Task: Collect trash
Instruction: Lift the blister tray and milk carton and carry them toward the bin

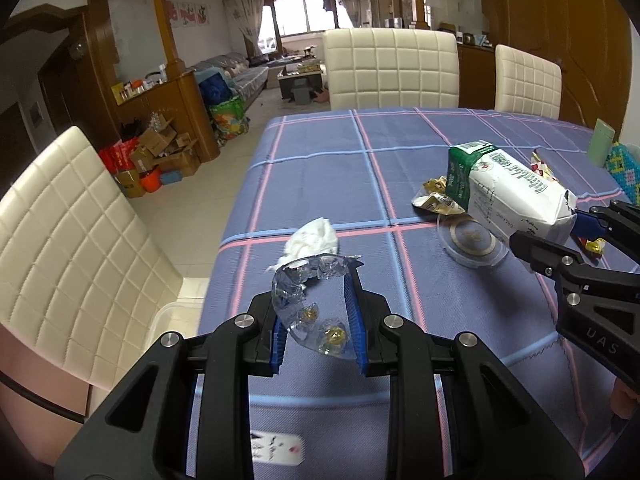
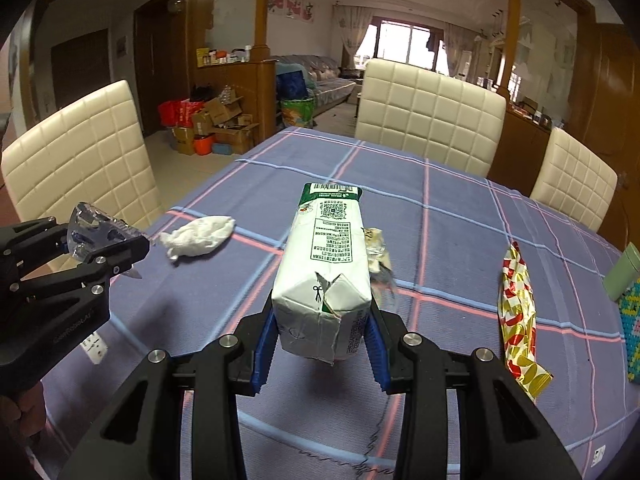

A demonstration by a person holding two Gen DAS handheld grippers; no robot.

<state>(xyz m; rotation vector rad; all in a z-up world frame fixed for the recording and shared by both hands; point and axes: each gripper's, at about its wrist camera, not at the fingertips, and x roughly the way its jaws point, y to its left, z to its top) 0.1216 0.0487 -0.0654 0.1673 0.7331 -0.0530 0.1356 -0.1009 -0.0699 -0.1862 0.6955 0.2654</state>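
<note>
White-and-green paper milk carton [image 2: 324, 280] lengthwise in right claw [image 2: 320, 344] | crumpled clear plastic wrapper [image 1: 308, 300] pinched in left claw [image 1: 318, 320] | white crumpled tissue [image 1: 314, 236] on table [image 1: 320, 152] just beyond left claw, nearer it

Left hand-held gripper [image 1: 316, 312] and right hand-held gripper [image 2: 320, 320] both clamped, apparently tilted downward.

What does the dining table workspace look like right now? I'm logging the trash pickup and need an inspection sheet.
Surface: checked tablecloth, flat.
Job's things: milk carton and clear plastic tray lifted; crumpled tissue, gold-red wrapper, foil wrappers lying loose.
Clutter: clear round lid, green tin, beaded item.
Grippers: left gripper shut on tray; right gripper shut on carton.
Cables: nothing seen.
Surroundings: white chairs, cardboard boxes.
</note>
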